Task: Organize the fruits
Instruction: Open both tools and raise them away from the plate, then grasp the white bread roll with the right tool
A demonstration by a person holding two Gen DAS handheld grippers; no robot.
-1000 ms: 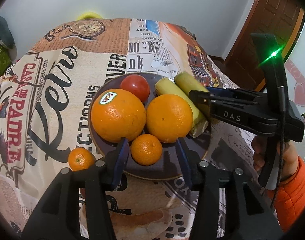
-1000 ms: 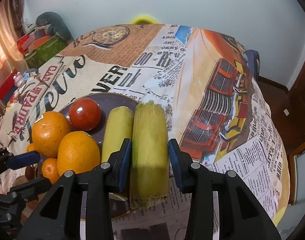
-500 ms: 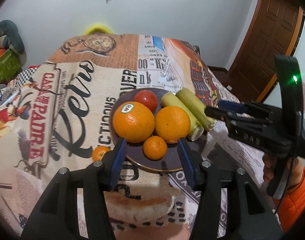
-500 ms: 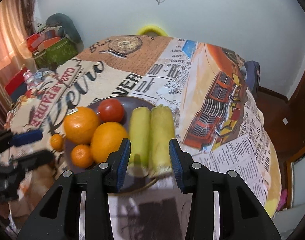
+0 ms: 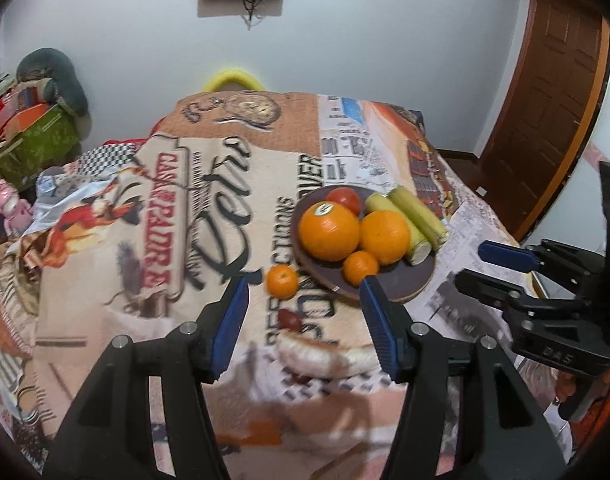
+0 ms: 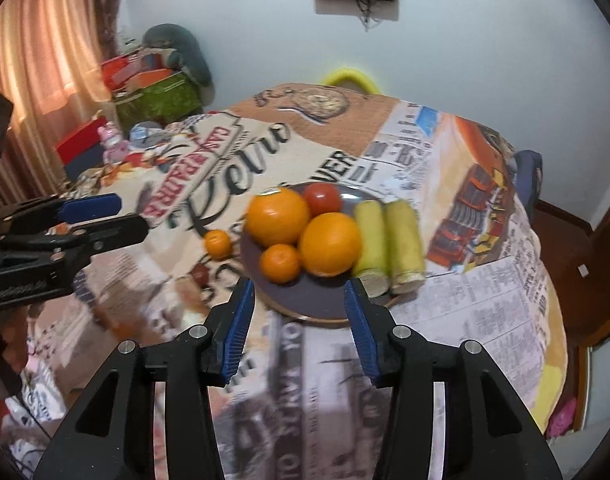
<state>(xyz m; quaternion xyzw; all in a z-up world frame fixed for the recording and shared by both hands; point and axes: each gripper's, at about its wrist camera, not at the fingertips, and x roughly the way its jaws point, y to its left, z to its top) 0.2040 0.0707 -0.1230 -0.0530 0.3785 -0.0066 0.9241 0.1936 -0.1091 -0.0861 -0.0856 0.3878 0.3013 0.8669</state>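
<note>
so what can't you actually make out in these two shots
- Sticker on the big orange, left wrist view: print too small.
- Small dark red thing on the tablecloth, right wrist view: blurred, unidentifiable.
- Near rim of the plate, right wrist view: partly behind the right gripper.
- Hand on the right gripper, left wrist view: cut off by the edge.

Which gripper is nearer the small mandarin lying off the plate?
Left. The left gripper, open, has the mandarin just beyond its fingers; the right gripper faces the plate, mandarin off to its left.
</note>
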